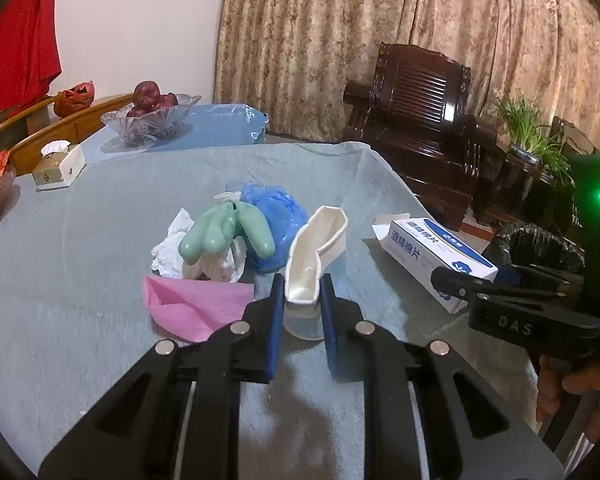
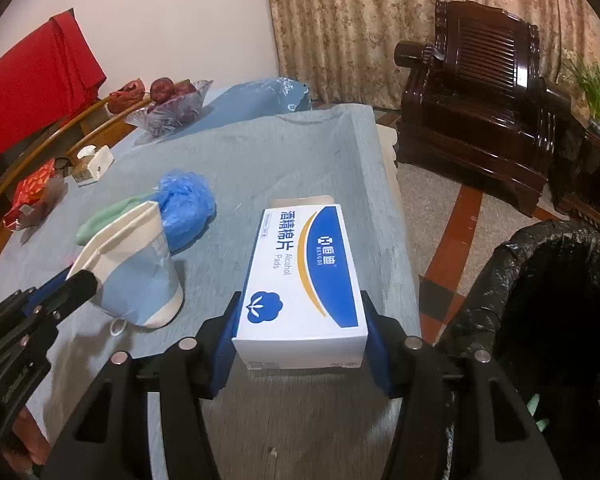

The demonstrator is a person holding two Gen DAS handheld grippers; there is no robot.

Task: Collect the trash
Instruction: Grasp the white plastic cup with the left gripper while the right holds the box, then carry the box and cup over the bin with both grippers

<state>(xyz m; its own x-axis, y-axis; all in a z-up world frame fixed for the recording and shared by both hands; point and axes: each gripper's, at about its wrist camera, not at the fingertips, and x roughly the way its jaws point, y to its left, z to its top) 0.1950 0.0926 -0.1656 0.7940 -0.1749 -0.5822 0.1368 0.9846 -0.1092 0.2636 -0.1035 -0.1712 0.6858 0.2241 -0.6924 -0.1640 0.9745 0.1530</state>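
My left gripper [image 1: 302, 284] is shut on a crushed white-and-blue paper cup [image 1: 316, 250], its blue pads pinching the cup's rim; the cup also shows in the right wrist view [image 2: 140, 276]. My right gripper [image 2: 300, 300] is shut on a white-and-blue alcohol pads box [image 2: 304, 276], one finger on each long side; the box also shows in the left wrist view [image 1: 436, 256]. On the grey cloth lie a green glove [image 1: 220, 232], white tissue [image 1: 172, 248], a blue plastic cover [image 1: 276, 216] and pink paper [image 1: 196, 304].
A bin with a black liner [image 2: 540, 320] stands on the floor right of the table. At the far left are a glass fruit bowl [image 1: 152, 120], a tissue box [image 1: 56, 164] and a blue bag [image 1: 228, 124]. A dark wooden armchair [image 1: 420, 120] stands beyond the table [image 1: 80, 240].
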